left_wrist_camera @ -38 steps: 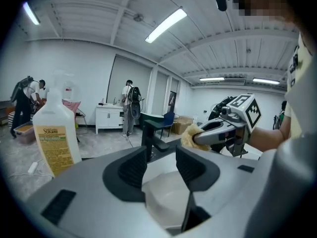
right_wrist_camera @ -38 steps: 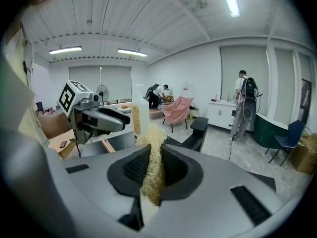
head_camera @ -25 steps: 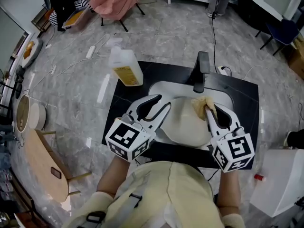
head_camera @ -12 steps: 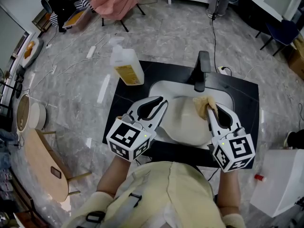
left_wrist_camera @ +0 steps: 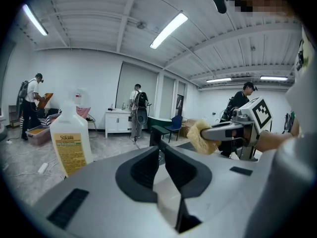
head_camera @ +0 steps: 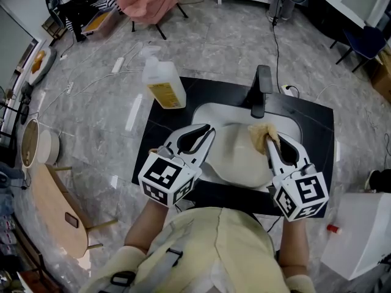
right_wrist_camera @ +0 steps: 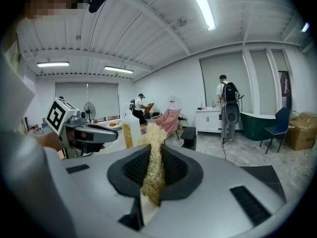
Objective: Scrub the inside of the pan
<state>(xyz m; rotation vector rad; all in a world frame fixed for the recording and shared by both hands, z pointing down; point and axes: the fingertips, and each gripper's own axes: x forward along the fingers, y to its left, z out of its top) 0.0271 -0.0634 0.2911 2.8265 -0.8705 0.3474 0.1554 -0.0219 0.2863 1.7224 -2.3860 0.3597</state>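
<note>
**A:** Head view first. Where is the pan?

**B:** The cream pan (head_camera: 235,157) sits on a black mat (head_camera: 165,127), with its black handle (head_camera: 261,90) pointing away from the person. A white bottle (head_camera: 162,85) with a yellow label stands by the mat's far left corner.

**A:** And the grippers?

**B:** The left gripper (head_camera: 209,132) is at the pan's left rim. The right gripper (head_camera: 267,140) hangs over the pan's right side, with a straw-coloured scrubber (head_camera: 261,133) at its tips.

**A:** What does the left gripper view show?

**B:** Its jaws have just been closing. Only a slit is left, and the pale strip in it looks like the pan's rim, pinched between the pads.

**A:** And the right gripper view?

**B:** The jaws are clamped on the fibrous scrubber, which sticks up past the pads.
</note>
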